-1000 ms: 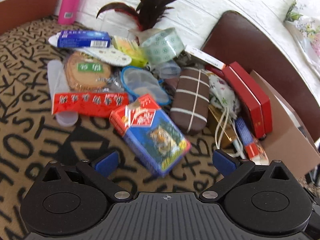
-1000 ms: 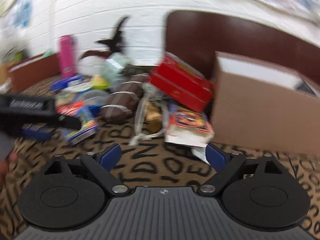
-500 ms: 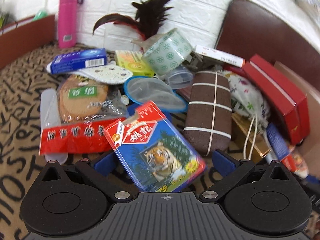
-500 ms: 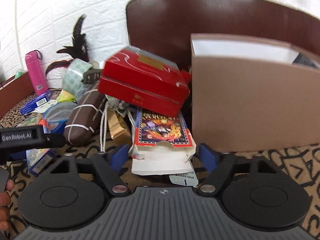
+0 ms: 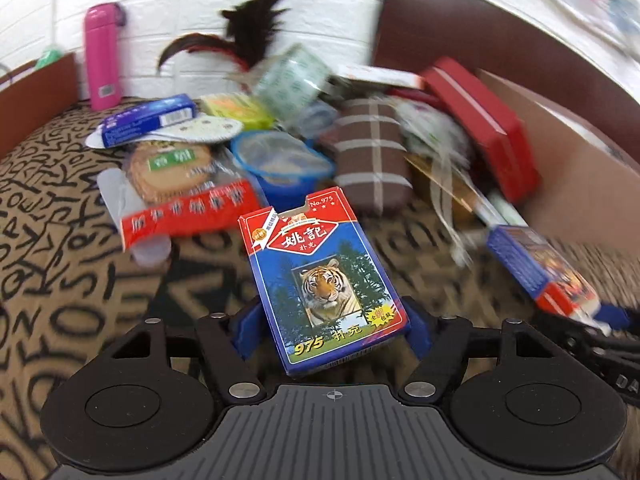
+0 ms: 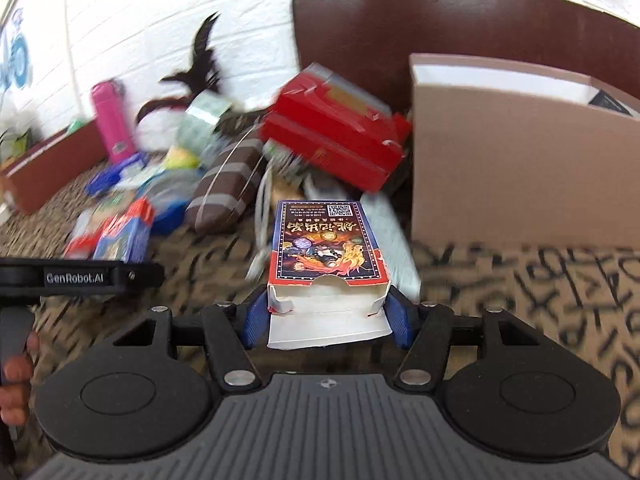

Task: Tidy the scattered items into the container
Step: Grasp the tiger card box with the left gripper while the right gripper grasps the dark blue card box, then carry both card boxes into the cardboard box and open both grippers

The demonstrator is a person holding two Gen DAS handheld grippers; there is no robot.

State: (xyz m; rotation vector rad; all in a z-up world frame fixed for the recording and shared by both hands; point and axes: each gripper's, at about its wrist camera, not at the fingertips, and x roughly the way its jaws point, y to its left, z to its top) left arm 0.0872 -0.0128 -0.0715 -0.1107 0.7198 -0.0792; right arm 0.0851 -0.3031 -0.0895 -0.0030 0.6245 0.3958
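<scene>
Your left claw [image 5: 326, 330] has just closed in from wide onto the tiger card box [image 5: 322, 276], pads pinching its sides, where a second ago the box lay loose ahead; your right claw [image 6: 326, 314] likewise has narrowed onto the open-flapped card box [image 6: 326, 258]; both tilt downward over the lettered desk [image 6: 540, 280]; the cardboard container [image 6: 512, 168] stands right of the pile.

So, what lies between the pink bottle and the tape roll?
In the left wrist view, dark feathers stand before the white wall between the pink bottle and the tape roll. A blue box lies lower, nearer the camera.
</scene>
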